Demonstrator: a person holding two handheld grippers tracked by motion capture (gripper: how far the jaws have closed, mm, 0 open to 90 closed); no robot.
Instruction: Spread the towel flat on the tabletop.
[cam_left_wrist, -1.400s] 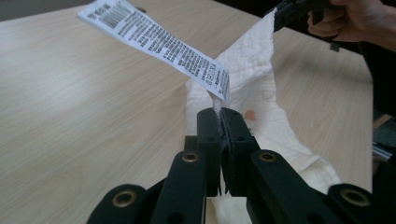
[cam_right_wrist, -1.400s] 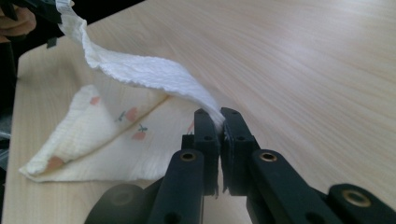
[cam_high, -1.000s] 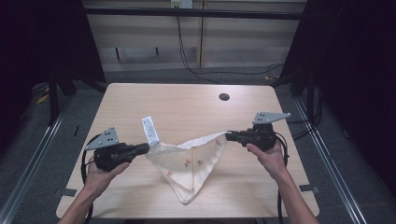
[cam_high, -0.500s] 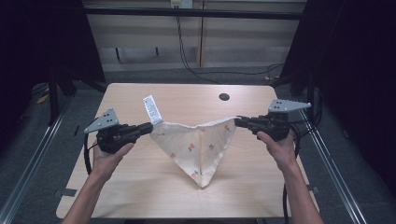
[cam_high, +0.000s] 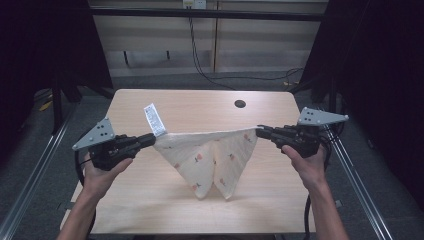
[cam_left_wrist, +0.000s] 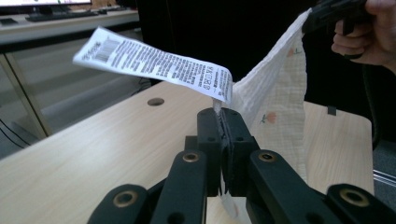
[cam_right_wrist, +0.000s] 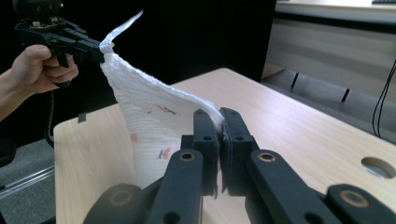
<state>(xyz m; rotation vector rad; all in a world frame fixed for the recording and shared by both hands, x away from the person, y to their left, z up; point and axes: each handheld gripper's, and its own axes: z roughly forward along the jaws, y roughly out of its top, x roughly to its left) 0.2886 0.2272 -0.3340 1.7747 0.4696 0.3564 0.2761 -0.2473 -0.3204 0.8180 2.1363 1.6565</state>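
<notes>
Between my two grippers, above the near half of the table (cam_high: 150, 210), I am holding a cream cloth (cam_high: 210, 155) stretched by its upper edge. Its lower part is hanging down in two pointed folds, and their tips are reaching the tabletop or hanging just over it; I cannot tell which. It is looking thin and crinkled, a pale off-white weave dotted with small orange-red flower prints, and it is sagging slightly along the top edge. My left gripper (cam_high: 150, 139) is biting one top corner, its jaws pressed together on the fabric right where a long white care label (cam_high: 154, 119) is sticking up and bending over; the left gripper view is showing that label covered with fine black print and a barcode. My right gripper (cam_high: 260, 132) is clamping the opposite top corner, jaws closed on the bunched hem in the right gripper view. Farther off, a round dark hole (cam_high: 240, 104) is sitting in the tabletop near the far edge.
</notes>
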